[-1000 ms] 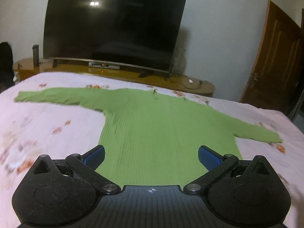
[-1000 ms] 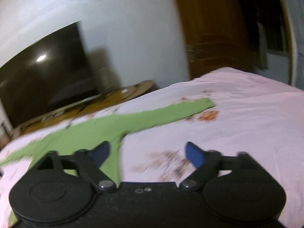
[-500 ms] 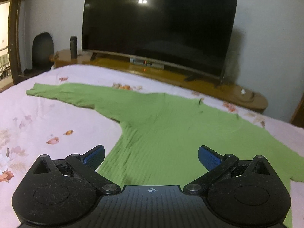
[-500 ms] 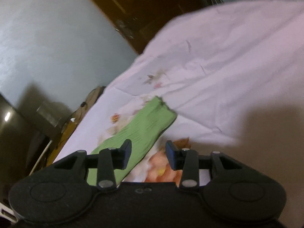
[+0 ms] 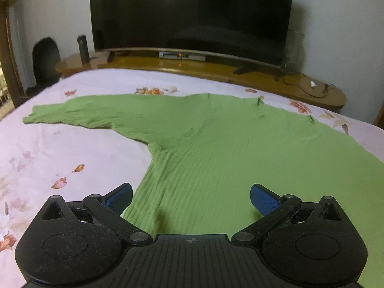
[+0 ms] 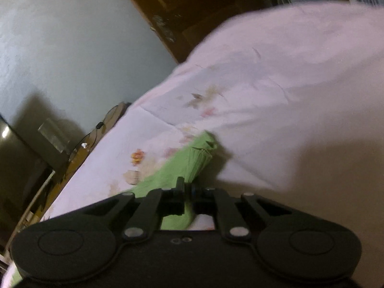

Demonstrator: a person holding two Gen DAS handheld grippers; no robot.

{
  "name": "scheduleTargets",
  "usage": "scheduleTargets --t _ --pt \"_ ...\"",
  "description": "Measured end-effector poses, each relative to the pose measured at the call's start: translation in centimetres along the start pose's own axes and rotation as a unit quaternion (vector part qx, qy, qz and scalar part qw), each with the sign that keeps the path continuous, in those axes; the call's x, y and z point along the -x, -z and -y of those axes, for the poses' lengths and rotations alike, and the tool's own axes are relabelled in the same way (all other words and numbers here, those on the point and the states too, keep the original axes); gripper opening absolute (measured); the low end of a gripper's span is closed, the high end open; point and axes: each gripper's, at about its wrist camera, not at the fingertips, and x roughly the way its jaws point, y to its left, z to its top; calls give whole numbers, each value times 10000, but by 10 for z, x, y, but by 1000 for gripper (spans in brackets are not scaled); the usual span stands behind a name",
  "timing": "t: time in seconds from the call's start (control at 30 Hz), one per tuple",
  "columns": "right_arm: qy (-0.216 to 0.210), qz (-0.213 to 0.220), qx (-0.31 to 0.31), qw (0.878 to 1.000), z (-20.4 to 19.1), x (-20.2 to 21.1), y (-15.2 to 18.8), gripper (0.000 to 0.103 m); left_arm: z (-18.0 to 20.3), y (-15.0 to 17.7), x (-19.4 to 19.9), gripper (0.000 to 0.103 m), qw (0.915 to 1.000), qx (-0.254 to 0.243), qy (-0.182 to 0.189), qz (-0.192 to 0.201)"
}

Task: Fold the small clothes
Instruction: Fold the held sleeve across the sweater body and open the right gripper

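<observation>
A green ribbed long-sleeved sweater (image 5: 216, 144) lies flat on the pink floral bedsheet (image 5: 60, 148), its left sleeve (image 5: 72, 115) stretched toward the left. My left gripper (image 5: 191, 198) is open and empty, hovering above the sweater's lower left hem. In the right wrist view my right gripper (image 6: 187, 187) is shut on the sweater's right sleeve (image 6: 192, 160) close to the cuff, and the cuff end sticks out past the fingertips, slightly raised off the sheet.
A large dark TV (image 5: 192, 16) stands on a low wooden stand (image 5: 312, 93) behind the bed, with a dark flask (image 5: 82, 49) at its left end. A wooden door (image 6: 192, 4) is at the right. The bed's far edge runs along the stand.
My right gripper has closed from partly open onto the right sleeve near the cuff. The left gripper has turned slightly left and stays open over the hem.
</observation>
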Motion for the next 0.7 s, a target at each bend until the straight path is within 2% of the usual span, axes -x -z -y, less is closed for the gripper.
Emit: scheduleTargets --t 0.03,0.13,0.27,0.33,0.5,0.63,0.7 --pt "-64 49 165 9998 -13 3 1 6 -5 -1 -3 103 10000 14 -69 -1" --pt "-293 154 869 9957 -70 14 9 6 -19 -5 -14 103 10000 -11 35 -12" --pt "-887 104 1719 9810 -167 33 42 6 -43 -10 -26 103 9980 164 598 -118" --pt "-1233 -33 2044 9711 -220 37 68 6 -56 -10 -27 103 9975 211 669 -109" --pt "-1881 -618 2773 9402 -341 31 162 6 -98 -8 -29 103 9967 267 752 -132" --pt "-2079 -1185 3161 9180 -396 17 238 6 -133 -12 -32 103 9969 438 646 -55" --pt "-2044 -1439 3442 9050 -415 5 275 7 -151 -15 -38 103 9924 737 973 -151"
